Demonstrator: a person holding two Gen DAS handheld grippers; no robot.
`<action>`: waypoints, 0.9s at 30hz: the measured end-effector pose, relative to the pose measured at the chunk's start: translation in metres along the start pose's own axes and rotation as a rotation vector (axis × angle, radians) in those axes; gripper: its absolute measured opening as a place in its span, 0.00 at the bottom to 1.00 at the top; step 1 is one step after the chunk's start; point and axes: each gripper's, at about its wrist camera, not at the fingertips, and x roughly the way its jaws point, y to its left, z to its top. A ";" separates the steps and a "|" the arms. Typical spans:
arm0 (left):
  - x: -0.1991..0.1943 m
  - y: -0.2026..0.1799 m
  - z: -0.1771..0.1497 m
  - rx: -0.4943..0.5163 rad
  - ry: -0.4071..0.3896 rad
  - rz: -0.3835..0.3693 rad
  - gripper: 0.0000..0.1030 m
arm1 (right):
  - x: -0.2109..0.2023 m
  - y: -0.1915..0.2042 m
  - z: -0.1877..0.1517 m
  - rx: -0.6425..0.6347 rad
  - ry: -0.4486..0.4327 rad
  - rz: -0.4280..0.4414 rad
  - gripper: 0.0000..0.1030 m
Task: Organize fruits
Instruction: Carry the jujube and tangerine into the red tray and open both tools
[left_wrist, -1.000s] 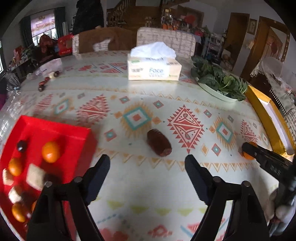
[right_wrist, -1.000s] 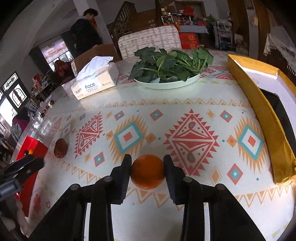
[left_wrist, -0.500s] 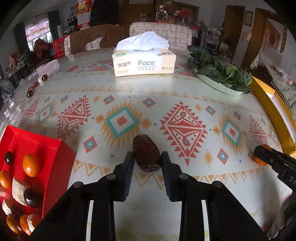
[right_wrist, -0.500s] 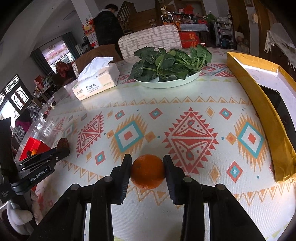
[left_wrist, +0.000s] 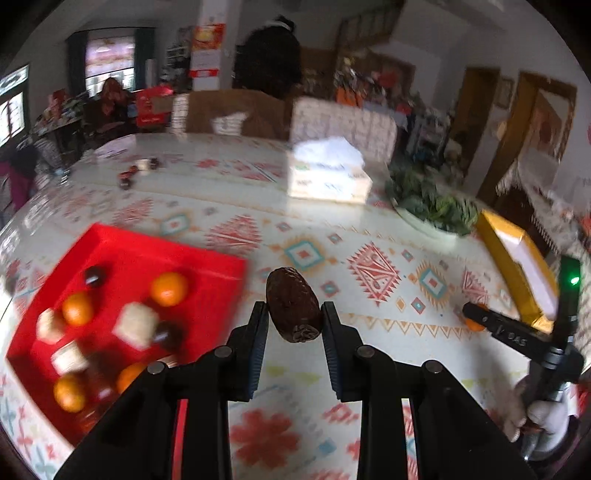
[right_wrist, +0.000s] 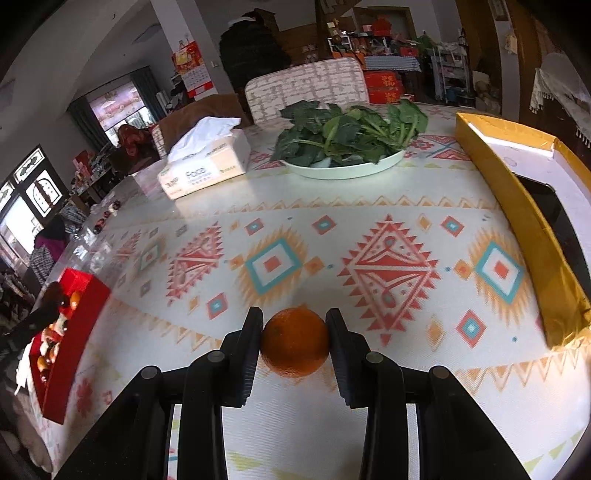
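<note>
Carrying step: left gripper (left_wrist: 293, 314) jaws clamp the date (left_wrist: 293, 310), right gripper (right_wrist: 294, 341) jaws clamp the orange (right_wrist: 295, 343) (on the worktop); next, the date goes into the red tray (left_wrist: 147, 251).

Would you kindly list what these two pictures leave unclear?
- Left wrist view: motion blur smears the pale and dark pieces in the red tray; only oranges are recognisable.
- Right wrist view: the yellow box runs off the right edge.
- Right wrist view: the orange hides its own underside, so table contact is uncertain.

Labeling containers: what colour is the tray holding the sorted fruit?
Bright red tray; shows best in the left wrist view.
</note>
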 end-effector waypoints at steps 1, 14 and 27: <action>-0.011 0.010 -0.002 -0.019 -0.013 0.007 0.27 | 0.000 0.003 -0.001 0.003 0.001 0.010 0.38; -0.060 0.138 -0.040 -0.203 -0.069 0.182 0.27 | -0.019 0.140 -0.014 -0.125 0.062 0.206 0.38; -0.045 0.199 -0.047 -0.273 -0.037 0.199 0.27 | 0.042 0.286 -0.033 -0.311 0.171 0.289 0.38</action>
